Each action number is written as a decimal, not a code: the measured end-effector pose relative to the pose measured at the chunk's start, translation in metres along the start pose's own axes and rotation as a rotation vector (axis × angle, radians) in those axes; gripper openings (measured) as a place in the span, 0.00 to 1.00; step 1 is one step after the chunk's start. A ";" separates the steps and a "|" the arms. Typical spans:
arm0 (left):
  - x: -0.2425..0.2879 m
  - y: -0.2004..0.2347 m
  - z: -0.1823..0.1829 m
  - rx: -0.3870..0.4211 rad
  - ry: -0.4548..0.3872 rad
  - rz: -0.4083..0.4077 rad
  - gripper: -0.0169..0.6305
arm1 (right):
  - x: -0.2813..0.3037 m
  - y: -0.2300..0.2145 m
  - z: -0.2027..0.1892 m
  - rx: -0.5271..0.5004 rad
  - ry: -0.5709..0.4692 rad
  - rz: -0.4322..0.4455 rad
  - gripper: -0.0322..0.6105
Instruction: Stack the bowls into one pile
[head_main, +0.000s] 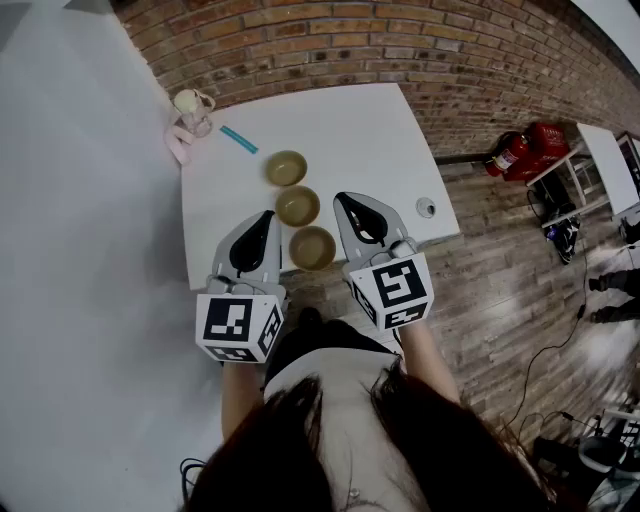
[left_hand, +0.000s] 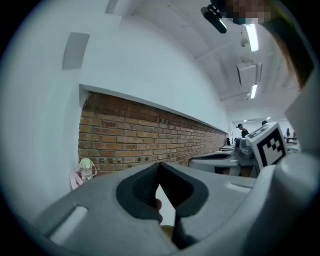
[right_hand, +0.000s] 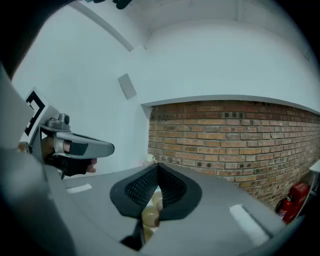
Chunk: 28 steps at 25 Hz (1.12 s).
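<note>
Left gripper (head_main: 265, 216) and right gripper (head_main: 342, 199), both pressed shut and empty, flank the nearest bowl (head_main: 312, 247) at 9 and 3 o'clock (three, unstacked), so I'd open one, pinch rim squarely.

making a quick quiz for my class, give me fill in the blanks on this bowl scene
The white table holds ___ bowls, none stacked.
The wall behind the table is made of ___.
The left tongs and right tongs are both ___, holding nothing.
Missing: three; brick; shut.
</note>
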<state>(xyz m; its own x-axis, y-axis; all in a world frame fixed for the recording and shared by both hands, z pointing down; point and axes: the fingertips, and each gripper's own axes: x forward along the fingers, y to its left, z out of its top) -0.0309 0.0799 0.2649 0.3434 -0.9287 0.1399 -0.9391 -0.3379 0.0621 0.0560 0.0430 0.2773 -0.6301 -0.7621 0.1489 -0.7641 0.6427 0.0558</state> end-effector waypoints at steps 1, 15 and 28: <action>0.000 0.002 -0.001 -0.001 0.002 -0.001 0.03 | 0.002 0.001 0.000 -0.001 0.002 -0.003 0.05; 0.007 0.038 -0.013 -0.029 0.024 -0.037 0.03 | 0.021 0.003 0.003 0.080 -0.014 -0.018 0.06; 0.008 0.066 -0.024 -0.068 0.043 -0.052 0.03 | 0.046 0.017 -0.006 0.062 0.043 -0.033 0.05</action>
<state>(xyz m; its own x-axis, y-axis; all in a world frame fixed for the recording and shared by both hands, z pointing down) -0.0897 0.0535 0.2941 0.3928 -0.9025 0.1765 -0.9178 -0.3727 0.1367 0.0148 0.0191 0.2909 -0.5988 -0.7778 0.1908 -0.7923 0.6102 0.0008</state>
